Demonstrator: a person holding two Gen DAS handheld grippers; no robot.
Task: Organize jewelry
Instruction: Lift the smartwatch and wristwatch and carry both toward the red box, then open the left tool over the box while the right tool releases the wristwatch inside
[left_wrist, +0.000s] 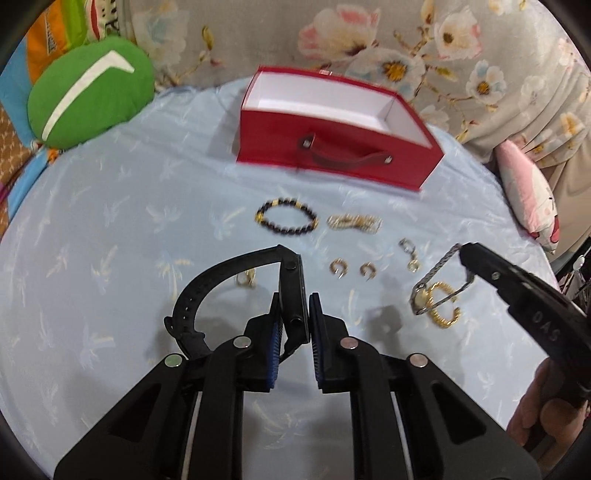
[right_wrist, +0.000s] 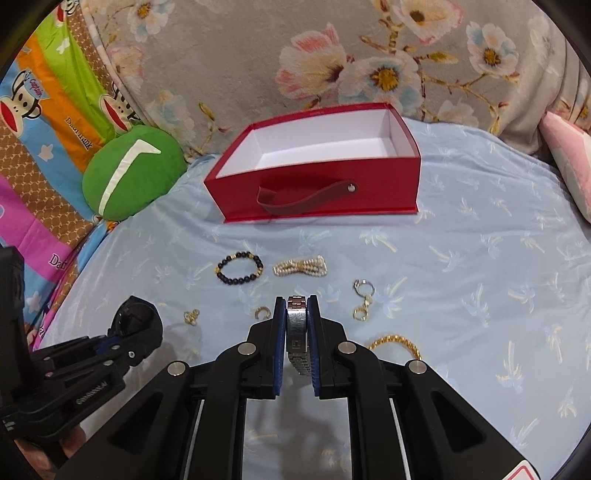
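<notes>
My left gripper (left_wrist: 295, 297) is shut on a black watch (left_wrist: 229, 264), held by its case, with the strap arching off to the left above the blue sheet. My right gripper (right_wrist: 295, 299) is shut on a silver metal-band watch (right_wrist: 297, 326), also lifted; in the left wrist view it hangs at the right (left_wrist: 439, 280). An open red box (right_wrist: 314, 184) with a white inside stands behind. On the sheet between lie a black bead bracelet (right_wrist: 240, 267), a pearl bracelet (right_wrist: 301, 267), a gold chain bracelet (right_wrist: 397, 341), small gold earrings (left_wrist: 338, 267) and linked hoops (right_wrist: 362, 299).
A green round cushion (right_wrist: 129, 173) lies left of the box, against cartoon-print bedding. A floral blanket (right_wrist: 369, 55) rises behind the box, and a pink pillow (left_wrist: 532, 199) sits at the right edge. A small gold ring (right_wrist: 191, 316) lies near the left gripper.
</notes>
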